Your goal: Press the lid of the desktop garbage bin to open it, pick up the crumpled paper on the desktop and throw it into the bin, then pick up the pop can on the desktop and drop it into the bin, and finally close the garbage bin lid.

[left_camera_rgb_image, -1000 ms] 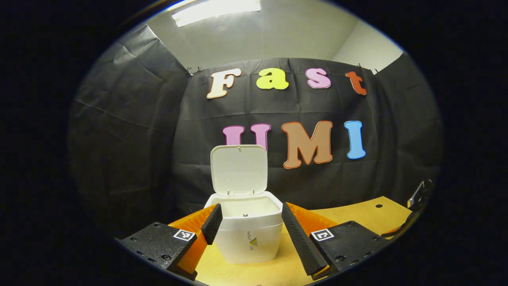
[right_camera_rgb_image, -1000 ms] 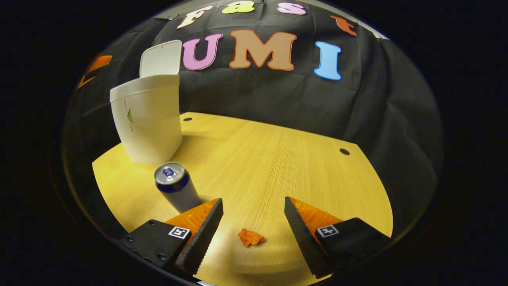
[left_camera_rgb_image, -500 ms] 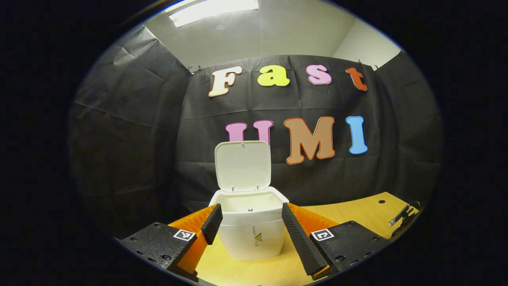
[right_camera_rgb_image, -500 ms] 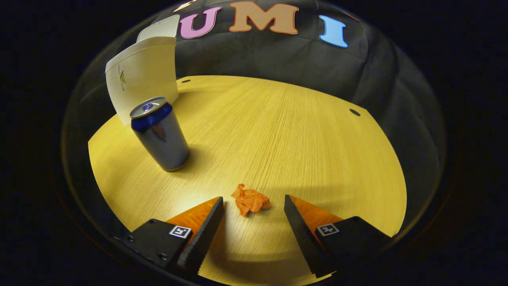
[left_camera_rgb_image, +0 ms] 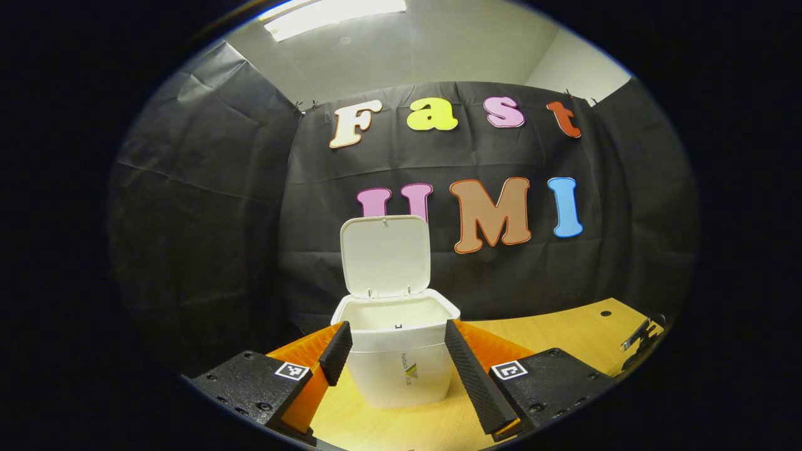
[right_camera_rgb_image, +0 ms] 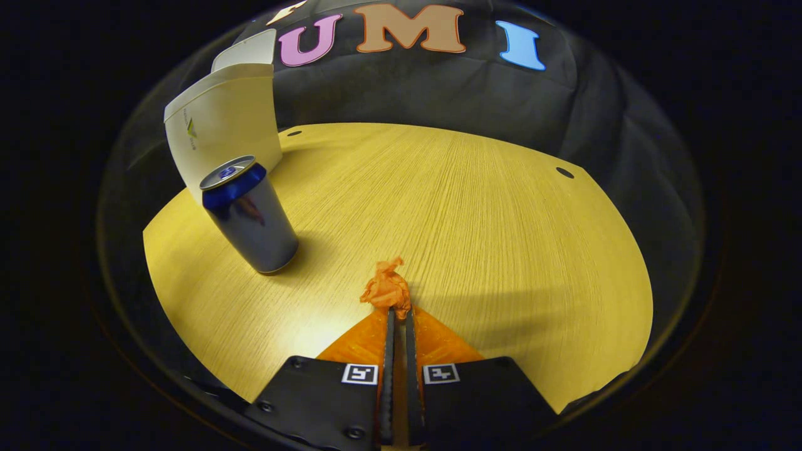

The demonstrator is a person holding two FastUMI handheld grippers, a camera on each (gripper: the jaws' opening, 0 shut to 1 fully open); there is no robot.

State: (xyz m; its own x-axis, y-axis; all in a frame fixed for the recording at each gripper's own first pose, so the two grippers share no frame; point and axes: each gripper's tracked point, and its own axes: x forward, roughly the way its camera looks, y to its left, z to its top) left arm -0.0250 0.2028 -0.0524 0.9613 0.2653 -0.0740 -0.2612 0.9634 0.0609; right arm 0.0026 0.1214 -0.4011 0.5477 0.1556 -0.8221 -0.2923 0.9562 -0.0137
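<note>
The white bin (left_camera_rgb_image: 398, 357) stands on the wooden desk with its lid (left_camera_rgb_image: 385, 255) swung up and open. My left gripper (left_camera_rgb_image: 396, 360) is open, and its fingers frame the bin's front from a short distance. In the right gripper view the bin (right_camera_rgb_image: 219, 128) is at the far left, and a blue and silver pop can (right_camera_rgb_image: 250, 216) stands upright in front of it. My right gripper (right_camera_rgb_image: 398, 311) is shut on the orange crumpled paper (right_camera_rgb_image: 385, 288), which sticks out past the fingertips, low over the desk.
The wooden desk (right_camera_rgb_image: 470, 207) has two small dark holes near its far edge, one (right_camera_rgb_image: 564, 172) at the right. Black cloth walls close in behind the bin. A metal part of the other gripper (left_camera_rgb_image: 639, 335) shows at the desk's right edge.
My right gripper has closed its fingers on the crumpled paper, which lay loose between them before. The left gripper has drawn back a little from the bin.
</note>
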